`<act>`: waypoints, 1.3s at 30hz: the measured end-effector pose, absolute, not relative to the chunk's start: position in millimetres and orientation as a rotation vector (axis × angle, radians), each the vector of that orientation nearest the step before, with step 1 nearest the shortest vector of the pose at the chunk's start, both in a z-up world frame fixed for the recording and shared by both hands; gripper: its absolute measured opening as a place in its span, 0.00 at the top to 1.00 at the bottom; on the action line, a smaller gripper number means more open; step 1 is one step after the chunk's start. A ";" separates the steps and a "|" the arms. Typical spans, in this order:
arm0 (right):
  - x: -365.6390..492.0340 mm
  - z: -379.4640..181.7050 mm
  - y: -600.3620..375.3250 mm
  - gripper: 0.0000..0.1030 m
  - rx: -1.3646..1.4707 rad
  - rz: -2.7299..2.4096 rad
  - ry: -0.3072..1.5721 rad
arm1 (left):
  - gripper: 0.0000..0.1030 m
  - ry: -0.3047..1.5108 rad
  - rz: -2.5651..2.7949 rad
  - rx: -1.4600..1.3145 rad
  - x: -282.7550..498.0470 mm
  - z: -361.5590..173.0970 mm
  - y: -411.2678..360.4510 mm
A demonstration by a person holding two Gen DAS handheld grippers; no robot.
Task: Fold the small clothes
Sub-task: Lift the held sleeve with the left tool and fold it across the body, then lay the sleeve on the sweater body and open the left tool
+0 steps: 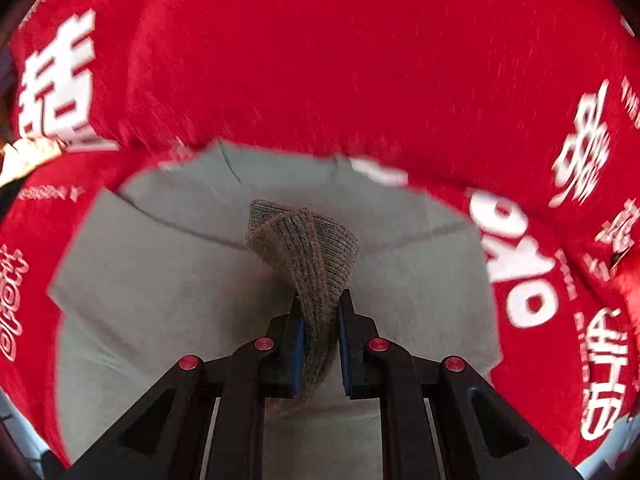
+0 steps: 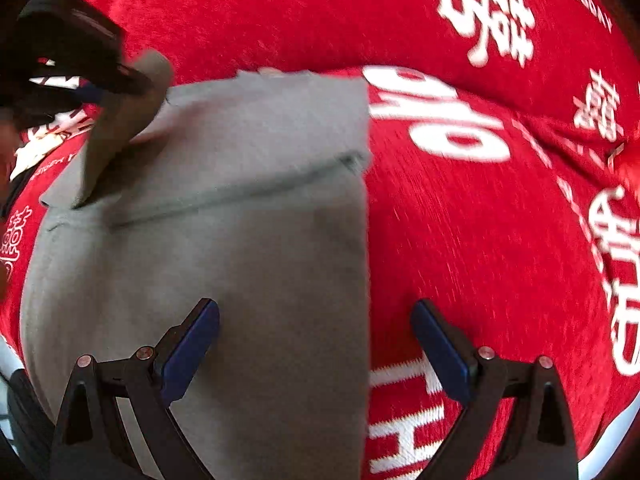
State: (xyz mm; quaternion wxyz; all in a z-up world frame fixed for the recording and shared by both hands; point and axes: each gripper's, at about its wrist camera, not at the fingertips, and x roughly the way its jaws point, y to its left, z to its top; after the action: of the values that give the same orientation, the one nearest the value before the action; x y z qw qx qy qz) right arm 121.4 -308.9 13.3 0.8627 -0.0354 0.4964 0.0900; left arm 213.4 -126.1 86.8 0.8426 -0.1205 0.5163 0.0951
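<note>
A grey garment [image 1: 168, 292] lies flat on a red cloth with white lettering [image 1: 320, 60]. My left gripper [image 1: 322, 312] is shut on a brown-grey ribbed knit cuff [image 1: 312, 248] of the garment and holds it lifted above the flat part. In the right wrist view the same garment [image 2: 248, 248] lies with its straight right edge down the middle, and the left gripper [image 2: 80, 60] shows at the upper left with the lifted cuff [image 2: 120, 128]. My right gripper [image 2: 316, 344] is open and empty over the garment's right edge.
The red cloth [image 2: 500, 240] covers the whole surface around the garment. A pale object [image 1: 24, 156] lies at the cloth's left edge. A white surface edge [image 2: 616, 436] shows at the lower right.
</note>
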 end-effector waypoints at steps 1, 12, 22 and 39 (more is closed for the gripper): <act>119.0 13.7 -311.1 0.05 -0.075 0.192 1.028 | 0.85 1.117 0.211 -0.235 216.0 73.4 -135.6; 113.0 13.4 -320.9 0.05 -0.073 0.190 0.984 | 0.21 1.235 0.129 -0.219 228.7 52.2 -153.2; 102.0 12.2 -324.9 0.05 -0.076 0.215 0.969 | 0.07 1.128 -0.070 -0.464 174.8 106.3 -110.5; 178.8 61.3 -237.6 0.07 0.040 0.385 0.923 | 0.00 0.935 0.390 -0.315 100.3 43.3 -14.6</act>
State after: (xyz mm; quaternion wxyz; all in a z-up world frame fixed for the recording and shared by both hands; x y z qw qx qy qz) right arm 178.8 -237.6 61.3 0.8772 0.0192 0.4427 0.1847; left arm 100.3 -14.6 43.3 0.8625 -0.1501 0.4460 0.1861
